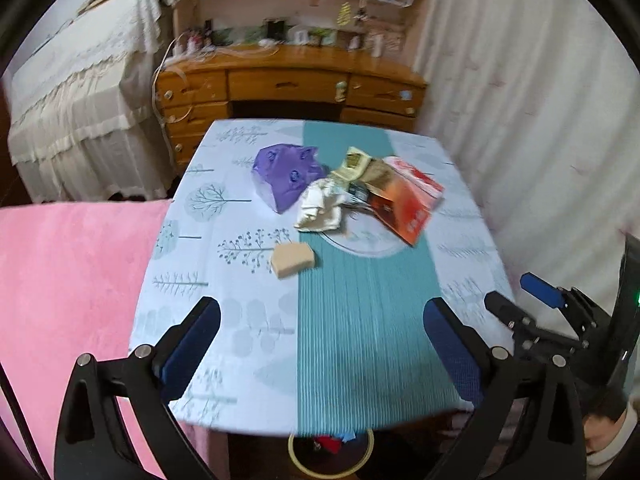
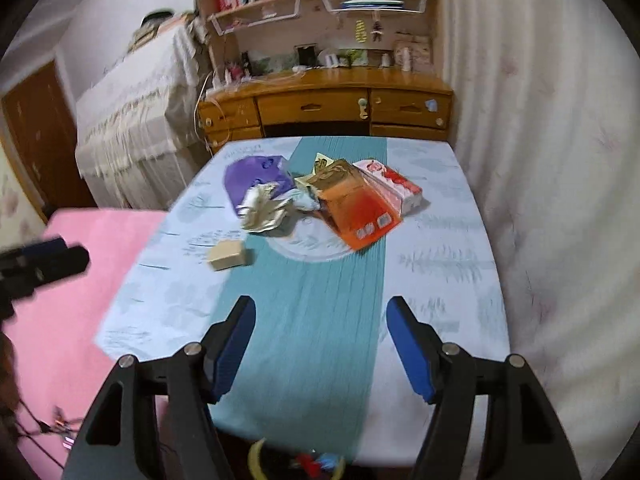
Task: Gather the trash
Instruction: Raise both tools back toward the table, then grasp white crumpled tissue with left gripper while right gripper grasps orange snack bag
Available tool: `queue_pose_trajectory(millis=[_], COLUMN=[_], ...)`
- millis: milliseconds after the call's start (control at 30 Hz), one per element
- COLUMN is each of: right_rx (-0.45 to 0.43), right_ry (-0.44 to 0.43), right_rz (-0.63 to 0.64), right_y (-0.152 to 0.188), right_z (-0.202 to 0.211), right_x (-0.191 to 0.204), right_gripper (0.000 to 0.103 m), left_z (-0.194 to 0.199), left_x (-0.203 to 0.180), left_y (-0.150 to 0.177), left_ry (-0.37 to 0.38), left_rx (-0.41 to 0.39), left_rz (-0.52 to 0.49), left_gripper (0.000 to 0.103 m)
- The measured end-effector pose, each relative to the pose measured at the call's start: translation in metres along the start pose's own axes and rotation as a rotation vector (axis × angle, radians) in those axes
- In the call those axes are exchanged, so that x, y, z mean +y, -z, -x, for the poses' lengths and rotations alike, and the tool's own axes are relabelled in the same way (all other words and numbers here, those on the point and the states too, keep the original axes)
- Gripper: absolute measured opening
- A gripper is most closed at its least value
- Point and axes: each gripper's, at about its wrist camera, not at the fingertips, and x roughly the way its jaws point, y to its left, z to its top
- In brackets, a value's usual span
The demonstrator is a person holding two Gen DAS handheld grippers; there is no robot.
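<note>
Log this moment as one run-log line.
left tongs: open, empty | right tongs: open, empty | trash pile, tan block: untouched on table | bin: below near edge

left hand-held gripper [image 1: 320, 320] agape, right hand-held gripper [image 2: 322, 316] parted

Both wrist cams look steeply down from near edge of table [image 1: 224, 152]; both share trash pile [image 2: 320, 196] and desk [image 1: 288, 80].

A pale blue cloth printed with grey trees, crossed by a teal ribbed stripe, covers the desk [image 1: 224, 320]. On it: a purple patterned pack [image 1: 286, 174], a red-orange packet [image 1: 404, 200], crumpled white paper [image 1: 320, 208] and a tan block [image 1: 292, 260]. Pink bedding [image 1: 68, 288] lies alongside.
</note>
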Motion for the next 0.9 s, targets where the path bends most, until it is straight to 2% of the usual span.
queue_pose_trajectory(millis=[233,433,667,900], right_rx=[0.033,0.012,-0.003,-0.029], right_ry=[0.022,0.087,0.160,0.213], right_rz=[0.165,0.270,0.340,0.349], right_y=[-0.029,-0.041,-0.051,-0.063], right_z=[-0.106,-0.178,-0.219,-0.233], right_x=[-0.012,-0.001,0.016,0.016], right_gripper=[0.069,0.069,0.069,0.069], left_z=[-0.113,-0.177,-0.206,-0.219], left_x=[-0.003,0.008,0.019,0.018], left_y=[-0.058,-0.075,-0.078,-0.082], left_ry=[-0.070,-0.106,-0.121,-0.099], left_rx=[0.087,0.127,0.163,0.171], left_rz=[0.090,0.184,0.250,0.264], left_gripper=[0.101,0.101,0.101,0.101])
